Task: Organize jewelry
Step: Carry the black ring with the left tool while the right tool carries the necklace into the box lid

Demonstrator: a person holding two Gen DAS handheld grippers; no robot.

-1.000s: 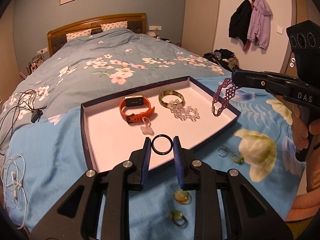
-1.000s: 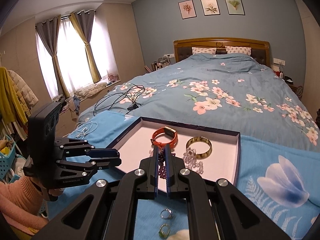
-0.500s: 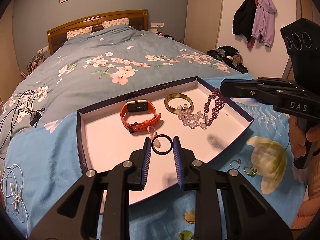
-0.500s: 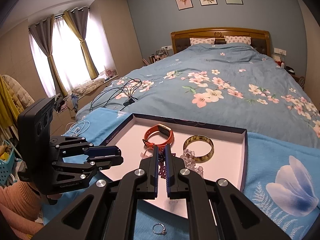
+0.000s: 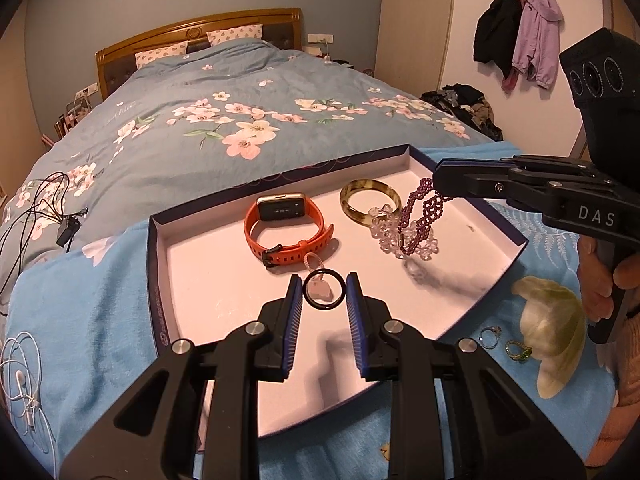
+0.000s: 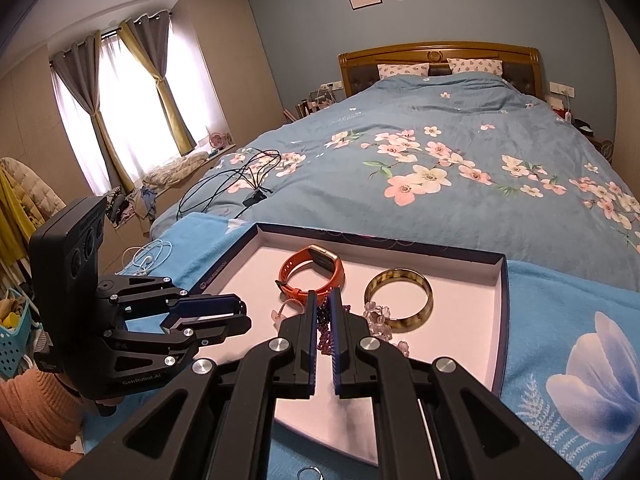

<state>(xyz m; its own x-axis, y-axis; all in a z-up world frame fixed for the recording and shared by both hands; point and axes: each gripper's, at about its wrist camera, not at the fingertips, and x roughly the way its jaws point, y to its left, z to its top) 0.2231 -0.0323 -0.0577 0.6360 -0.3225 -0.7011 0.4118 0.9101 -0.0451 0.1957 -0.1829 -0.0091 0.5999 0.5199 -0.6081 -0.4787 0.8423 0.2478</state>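
A shallow navy-rimmed tray (image 5: 158,264) with a pale pink floor lies on the blue blanket. My left gripper (image 5: 323,292) is shut on a thin black ring (image 5: 323,275), held just above the tray's near middle, over a small pink pendant (image 5: 325,294). My right gripper (image 6: 325,308) is shut on a purple bead bracelet (image 5: 424,212). The bracelet dangles over the tray's right part, its lower end reaching a clear bead bracelet (image 5: 386,240). An orange watch (image 5: 288,232) and a yellowish bangle (image 5: 370,202) lie in the tray.
Two small rings (image 5: 490,336) and a pale green shell-like piece (image 5: 552,332) lie on the blanket right of the tray. Black cables (image 5: 48,208) and white earphones (image 5: 22,368) lie to the left. A hand (image 5: 600,280) grips the right tool.
Both grippers have moved forward and lower over the tray. The purple bracelet has gone from above the tray's right rim to hanging over the clear beads.
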